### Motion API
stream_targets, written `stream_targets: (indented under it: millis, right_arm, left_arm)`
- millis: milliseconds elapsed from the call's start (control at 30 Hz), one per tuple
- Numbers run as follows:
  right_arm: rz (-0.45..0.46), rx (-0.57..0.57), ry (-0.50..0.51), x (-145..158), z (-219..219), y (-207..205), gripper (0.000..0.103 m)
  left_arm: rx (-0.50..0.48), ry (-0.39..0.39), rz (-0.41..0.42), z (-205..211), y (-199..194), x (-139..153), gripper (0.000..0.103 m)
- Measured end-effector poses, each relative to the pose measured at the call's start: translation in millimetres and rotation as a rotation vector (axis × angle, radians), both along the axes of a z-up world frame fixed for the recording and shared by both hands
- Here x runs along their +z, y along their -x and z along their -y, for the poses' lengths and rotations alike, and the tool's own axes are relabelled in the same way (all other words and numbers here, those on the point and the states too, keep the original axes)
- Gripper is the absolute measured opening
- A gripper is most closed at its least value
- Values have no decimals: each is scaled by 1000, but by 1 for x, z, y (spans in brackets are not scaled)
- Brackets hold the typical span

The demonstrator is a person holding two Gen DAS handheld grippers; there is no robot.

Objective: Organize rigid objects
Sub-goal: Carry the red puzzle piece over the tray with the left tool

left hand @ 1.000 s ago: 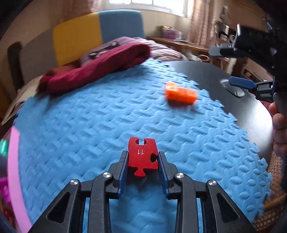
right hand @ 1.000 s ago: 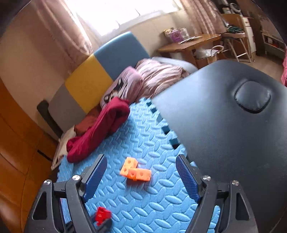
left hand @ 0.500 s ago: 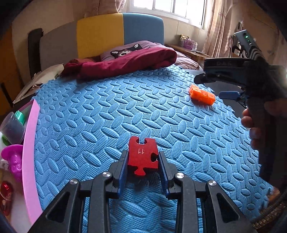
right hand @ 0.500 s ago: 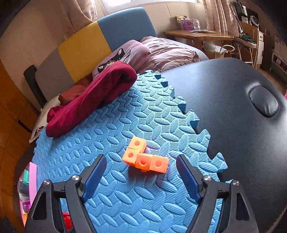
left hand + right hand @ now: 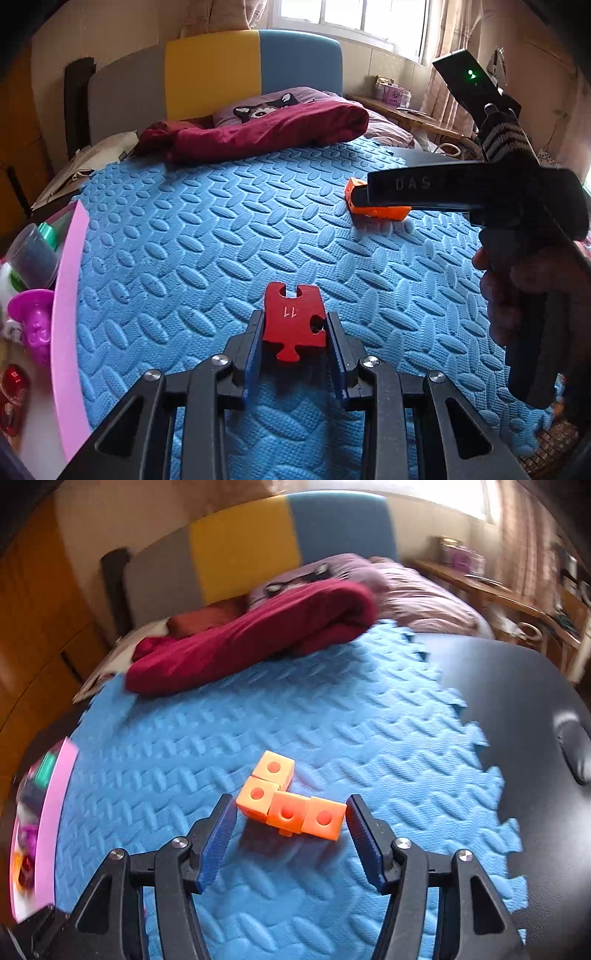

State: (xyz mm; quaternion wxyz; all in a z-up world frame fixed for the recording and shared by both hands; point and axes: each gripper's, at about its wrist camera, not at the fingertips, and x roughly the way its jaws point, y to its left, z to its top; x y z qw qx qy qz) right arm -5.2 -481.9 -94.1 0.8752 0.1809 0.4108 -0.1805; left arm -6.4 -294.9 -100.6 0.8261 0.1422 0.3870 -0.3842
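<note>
My left gripper (image 5: 294,325) is shut on a flat red puzzle piece (image 5: 294,321) marked 11, held just above the blue foam mat (image 5: 184,258). An orange piece of joined cubes (image 5: 290,801) lies on the mat (image 5: 332,731). My right gripper (image 5: 290,814) is open with its jaws on either side of the orange cubes, low over the mat. In the left wrist view the right gripper's black body partly hides the orange cubes (image 5: 380,212).
A pink-edged tray (image 5: 68,314) with small toys and a cup sits at the mat's left edge, also in the right wrist view (image 5: 51,805). A maroon cloth (image 5: 258,131) and pillow lie at the far side. A black padded surface (image 5: 535,709) lies to the right.
My right gripper has come down and forward until its open jaws straddle the orange cubes. My left gripper has kept its hold on the red piece and turned left, bringing the tray into view.
</note>
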Motion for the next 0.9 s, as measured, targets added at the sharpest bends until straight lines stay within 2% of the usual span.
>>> stream_targets:
  millis: [67,167,300,367,433,600,667,833,900]
  right_arm:
    - [11,-1,-4,-1,0,1,62]
    - [25,-9,-72,-8,7,2,64]
    - [17,-7,7,-10,-3,-1,64]
    - [-8,-43,45,-11,-2,-1,47]
    - [17,-45,10,-11,3,3,47]
    - [26,-42,1,-12,6,4,48]
    - [37,-32,-13,-12,7,5,51]
    - [49,9,-24,-11,0,3,73]
    - [60,1,-45,-10,0,4,77]
  left_arm:
    - [12,2,-20,-5,0,1,32]
    - [31,6,-35,-14,1,6,32]
    - [35,34,-18,-27,8,22,32]
    - [44,48,-16,-34,10,31,32]
    - [51,62,-9,-43,12,40,32]
    - [82,96,9,-66,13,59,32]
    - [101,110,13,-76,12,65,32]
    - [140,133,9,-97,10,73,32]
    - [151,134,14,-105,10,75,32]
